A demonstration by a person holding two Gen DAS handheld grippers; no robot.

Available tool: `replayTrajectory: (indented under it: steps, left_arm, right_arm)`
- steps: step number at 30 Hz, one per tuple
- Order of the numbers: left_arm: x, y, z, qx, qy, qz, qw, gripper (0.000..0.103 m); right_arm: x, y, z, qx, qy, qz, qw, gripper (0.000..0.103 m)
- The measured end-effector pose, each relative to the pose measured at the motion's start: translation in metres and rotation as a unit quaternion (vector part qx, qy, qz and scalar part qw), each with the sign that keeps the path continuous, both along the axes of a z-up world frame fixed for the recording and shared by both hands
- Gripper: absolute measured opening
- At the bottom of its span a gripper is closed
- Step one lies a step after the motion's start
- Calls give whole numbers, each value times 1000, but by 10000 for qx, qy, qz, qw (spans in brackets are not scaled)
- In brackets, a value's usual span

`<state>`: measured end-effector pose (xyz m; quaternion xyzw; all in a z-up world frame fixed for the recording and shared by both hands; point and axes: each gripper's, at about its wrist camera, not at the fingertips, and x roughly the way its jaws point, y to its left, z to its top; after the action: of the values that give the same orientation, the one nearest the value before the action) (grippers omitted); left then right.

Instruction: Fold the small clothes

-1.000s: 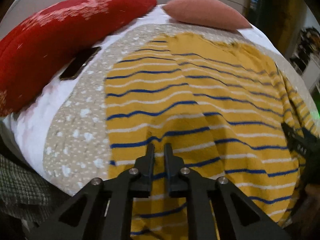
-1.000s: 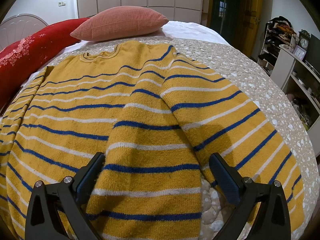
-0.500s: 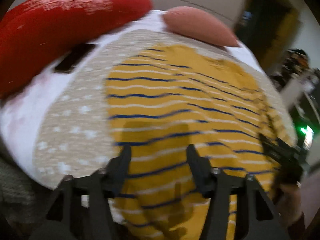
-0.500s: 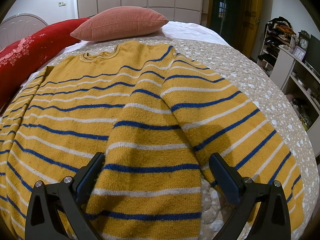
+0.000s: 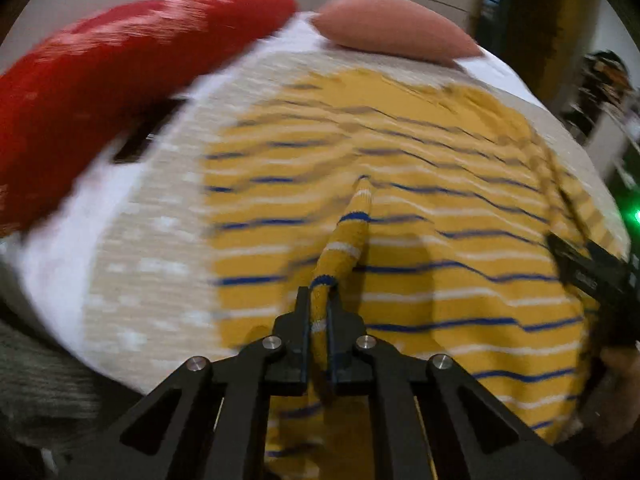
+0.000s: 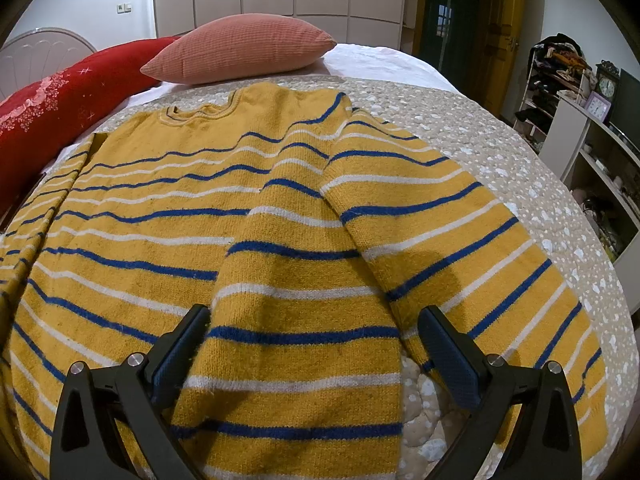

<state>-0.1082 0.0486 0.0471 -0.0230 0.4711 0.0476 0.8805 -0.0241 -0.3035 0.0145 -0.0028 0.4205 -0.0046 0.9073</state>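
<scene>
A yellow sweater with blue and white stripes lies flat on the bed, collar toward the pillows; it also shows in the left wrist view. My left gripper is shut on a pinched ridge of the sweater's fabric near its left side and lifts it into a narrow fold. My right gripper is open and empty, its jaws spread over the lower body of the sweater beside the folded-in right sleeve. The right gripper also shows at the right edge of the left wrist view.
A beige spotted bedspread covers the bed. A pink pillow and a red pillow lie at the head. A dark flat object lies by the red pillow. Shelves stand to the right.
My left gripper opened half a second ago, then closed on a ridge of sweater fabric and lifted it. The right gripper and the view from it have not changed.
</scene>
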Motion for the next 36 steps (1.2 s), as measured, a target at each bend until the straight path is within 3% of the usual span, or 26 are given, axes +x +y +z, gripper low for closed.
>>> replayTrajectory:
  steps: [5, 8, 13, 19, 20, 21, 23, 27, 29, 32, 36]
  left_arm:
    - [-1, 56, 5, 547, -51, 1042, 9930, 7]
    - [-3, 91, 1, 401, 118, 1552, 9870, 8]
    - [-19, 120, 6, -26, 54, 1817, 9833, 18]
    - [-39, 110, 45, -192, -463, 1601, 9858, 43]
    - [-41, 106, 51, -200, -553, 1529, 9865, 47]
    - [-42, 103, 57, -198, -635, 1452, 9872, 53]
    - [-45, 92, 67, -150, -784, 1254, 9889, 58]
    - [-42, 73, 71, -213, -865, 922, 9917, 59]
    - [-40, 62, 68, -393, -825, 740, 9931, 59]
    - [-37, 45, 64, -419, -737, 511, 9951, 59]
    - [-38, 22, 66, -353, -716, 259, 9965, 59]
  right_arm:
    - [0, 0, 0, -4, 3, -3, 10000, 103]
    - [0, 0, 0, -5, 5, -3, 10000, 103]
    - [0, 0, -1, 29, 30, 0, 10000, 103]
    - [8, -6, 3, 168, 273, 178, 9993, 101]
    - [6, -9, 9, 264, 299, 226, 9989, 97]
    - [2, -13, 16, 419, 265, 245, 9985, 86]
    - [-15, -34, 42, 1034, 14, 276, 9943, 83]
    - [-48, -83, 75, 1055, -383, -198, 9935, 89]
    - [-63, -118, 76, 740, -327, -745, 9939, 90]
    - [-76, -161, 54, 467, 55, -1417, 9888, 91]
    - [-88, -193, 19, 840, 542, -1844, 9778, 91]
